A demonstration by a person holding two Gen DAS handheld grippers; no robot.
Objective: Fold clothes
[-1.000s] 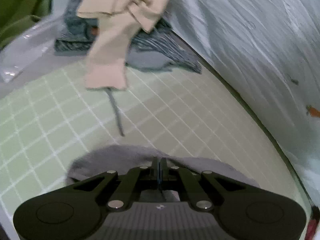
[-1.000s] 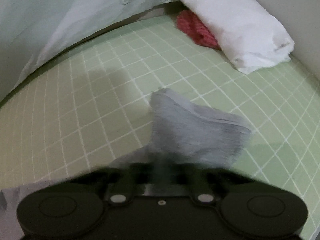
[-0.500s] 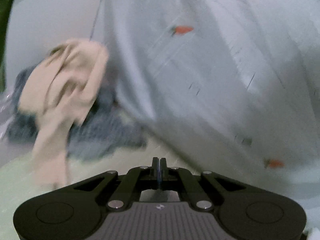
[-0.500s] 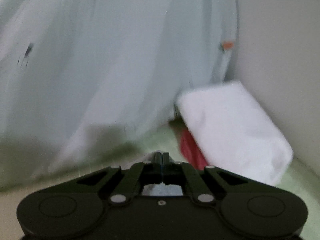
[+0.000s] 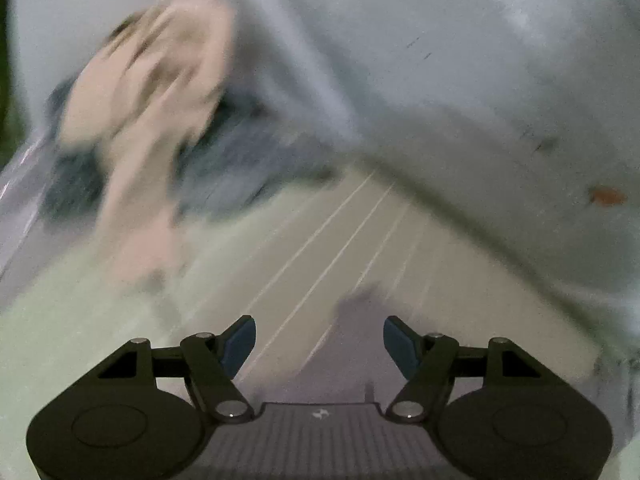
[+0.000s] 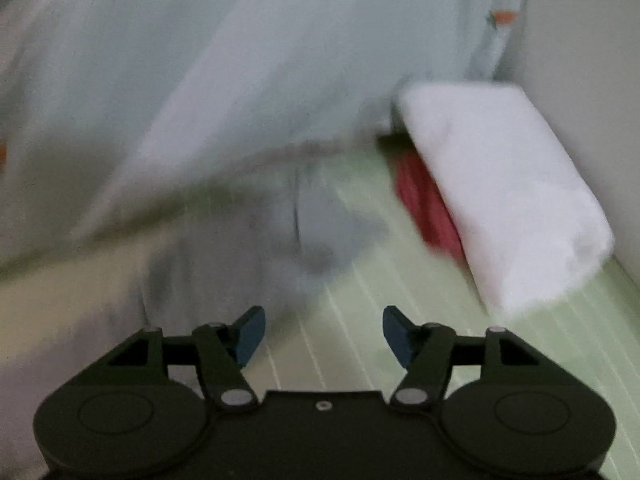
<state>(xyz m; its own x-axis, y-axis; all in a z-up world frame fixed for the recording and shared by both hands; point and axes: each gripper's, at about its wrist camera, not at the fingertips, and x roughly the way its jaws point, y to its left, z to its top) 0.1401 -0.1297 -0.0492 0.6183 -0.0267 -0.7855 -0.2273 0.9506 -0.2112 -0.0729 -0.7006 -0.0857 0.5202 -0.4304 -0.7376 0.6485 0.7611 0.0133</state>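
Here, in the left wrist view, the left claw (image 5: 319, 342) stands wide open with nothing between its blue-padded fingertips (image 5: 239, 340). Under and just ahead of it a grey garment (image 5: 352, 360) lies on the green gridded mat (image 5: 304, 240) that covers the worktop. Farther off to the left a beige garment (image 5: 148, 120) is heaped on a dark blue-grey pile (image 5: 224, 152); both are badly blurred. A person's pale shirt (image 5: 460, 80), dotted with small orange marks, fills the upper right of the picture.

In the right wrist view, the right claw (image 6: 324, 334) is likewise spread wide and grips nothing. The grey garment (image 6: 280, 232) lies on the mat (image 6: 400, 320) ahead and to the left of the claw, crumpled, its near edge reaching toward the left fingertip. To the right a folded white cloth (image 6: 500, 192) lies against a pale wall (image 6: 592, 60), with a red cloth (image 6: 424, 204) partly tucked beneath it. The pale shirt (image 6: 240, 60) hangs across the upper left.
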